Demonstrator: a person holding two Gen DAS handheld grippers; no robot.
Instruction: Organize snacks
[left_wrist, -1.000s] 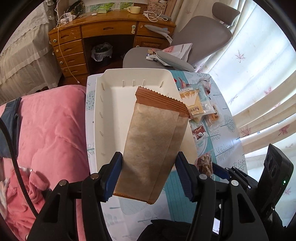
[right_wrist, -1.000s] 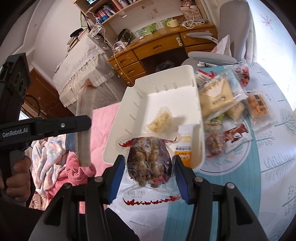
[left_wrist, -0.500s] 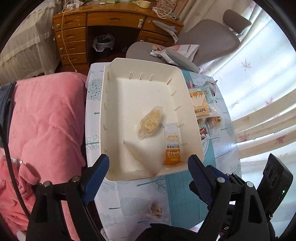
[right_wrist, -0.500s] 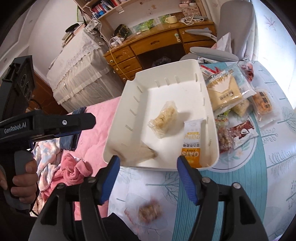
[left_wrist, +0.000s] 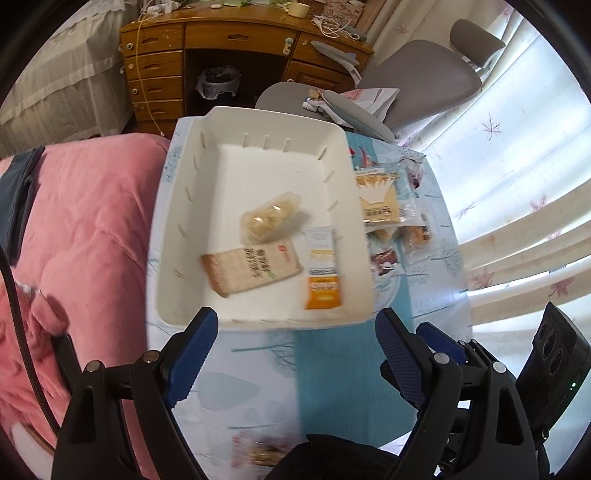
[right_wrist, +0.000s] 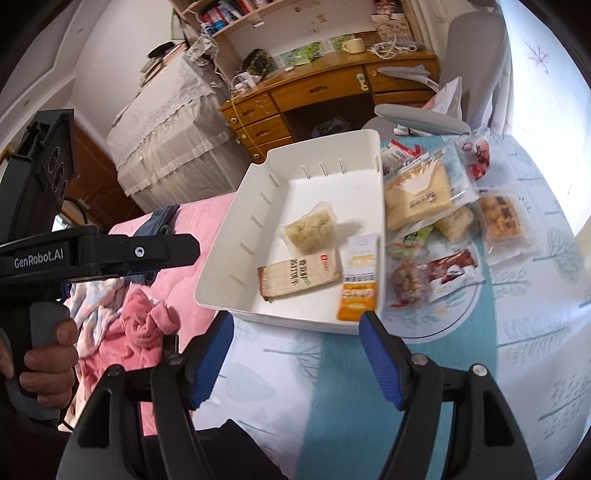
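A white tray (left_wrist: 177, 229) (right_wrist: 229, 236) sits on the tablecloth. In it lie a brown paper packet (left_wrist: 251, 266) (right_wrist: 299, 277), a clear-wrapped pale snack (left_wrist: 269, 221) (right_wrist: 310, 229) and an orange-and-white sachet (left_wrist: 321, 273) (right_wrist: 360, 284). My left gripper (left_wrist: 295, 317) hangs open above the tray's near rim, with nothing between its fingers. My right gripper (right_wrist: 295, 317) hovers over the same rim. Its jaws are opening and nothing is between them. A blurred packet of nuts (left_wrist: 258, 450) lies on the table below the left gripper.
Several loose snack packets (right_wrist: 417, 192) are piled on the table to the right of the tray. A pink quilt (left_wrist: 85, 236) borders the table on the left. A grey chair (left_wrist: 424, 81) and a wooden desk (left_wrist: 229, 37) stand beyond. A hand (right_wrist: 48, 354) holds the left gripper's handle.
The left gripper let go of the brown packet, which now lies flat in the tray. The right gripper released the nut packet onto the table. Both jaws widened.
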